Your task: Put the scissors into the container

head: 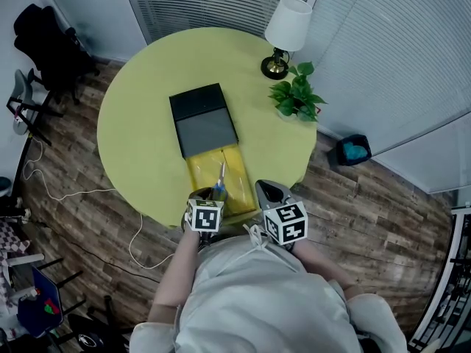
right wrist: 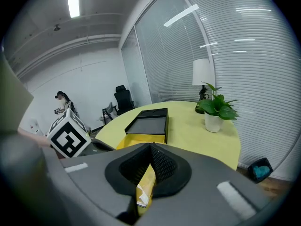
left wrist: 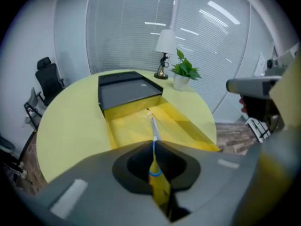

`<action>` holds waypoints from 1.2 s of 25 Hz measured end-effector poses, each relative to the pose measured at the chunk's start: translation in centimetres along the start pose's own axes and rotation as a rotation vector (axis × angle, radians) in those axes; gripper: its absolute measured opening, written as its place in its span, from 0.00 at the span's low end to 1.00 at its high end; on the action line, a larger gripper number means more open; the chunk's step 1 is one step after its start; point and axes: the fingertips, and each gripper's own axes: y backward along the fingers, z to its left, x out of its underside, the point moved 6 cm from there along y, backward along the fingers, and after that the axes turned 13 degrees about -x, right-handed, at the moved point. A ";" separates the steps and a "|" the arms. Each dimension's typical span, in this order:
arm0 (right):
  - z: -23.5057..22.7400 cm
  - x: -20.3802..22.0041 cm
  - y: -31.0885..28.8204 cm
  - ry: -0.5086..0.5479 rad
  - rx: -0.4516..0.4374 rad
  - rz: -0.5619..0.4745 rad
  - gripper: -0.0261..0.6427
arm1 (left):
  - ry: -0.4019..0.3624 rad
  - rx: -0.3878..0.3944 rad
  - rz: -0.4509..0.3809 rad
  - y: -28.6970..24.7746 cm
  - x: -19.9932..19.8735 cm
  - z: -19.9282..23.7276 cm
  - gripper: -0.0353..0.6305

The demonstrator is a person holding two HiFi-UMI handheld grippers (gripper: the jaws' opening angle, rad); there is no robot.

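Pinching the scissors (left wrist: 155,168) by the yellow handle, the left gripper (left wrist: 154,145) points the blades over the open container (left wrist: 123,126), whose near edge the right gripper (right wrist: 149,149) seems to clamp, so it should lower them flat inside before releasing.

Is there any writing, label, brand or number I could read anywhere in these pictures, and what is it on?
Readable words or numbers: none in any view.
left marker cube, right marker cube: black-and-white square patterns only, no letters.
black box, yellow container, lamp: no print visible.
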 end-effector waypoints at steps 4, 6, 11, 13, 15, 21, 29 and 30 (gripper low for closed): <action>1.0 0.2 -0.2 0.012 -0.021 0.003 0.04 | 0.030 -0.042 -0.131 2.9 -1.9 1.2 0.06; 1.3 0.2 -0.2 0.020 -0.029 -0.001 0.04 | 0.043 -0.054 -0.196 4.5 -2.8 1.7 0.06; 2.0 -0.2 0.0 0.042 -0.032 -0.024 0.04 | 0.115 -0.072 -0.441 8.8 -4.9 2.7 0.06; 2.5 -0.4 0.1 0.057 -0.037 -0.036 0.04 | 0.101 -0.094 -0.524 10.2 -5.3 2.9 0.06; 2.9 -0.7 0.1 0.073 -0.047 -0.052 0.04 | 0.088 -0.087 -0.593 11.4 -5.6 2.9 0.06; 4.4 -1.4 0.4 0.113 -0.090 -0.104 0.04 | 0.258 0.001 -0.728 13.8 -5.2 3.8 0.06; 5.8 -1.5 -0.5 0.144 -0.126 -0.089 0.04 | 0.216 -0.087 -0.709 14.2 -4.2 5.1 0.06; 5.8 -1.6 -0.5 0.148 -0.126 -0.092 0.04 | 0.210 -0.091 -0.706 14.1 -4.2 5.1 0.06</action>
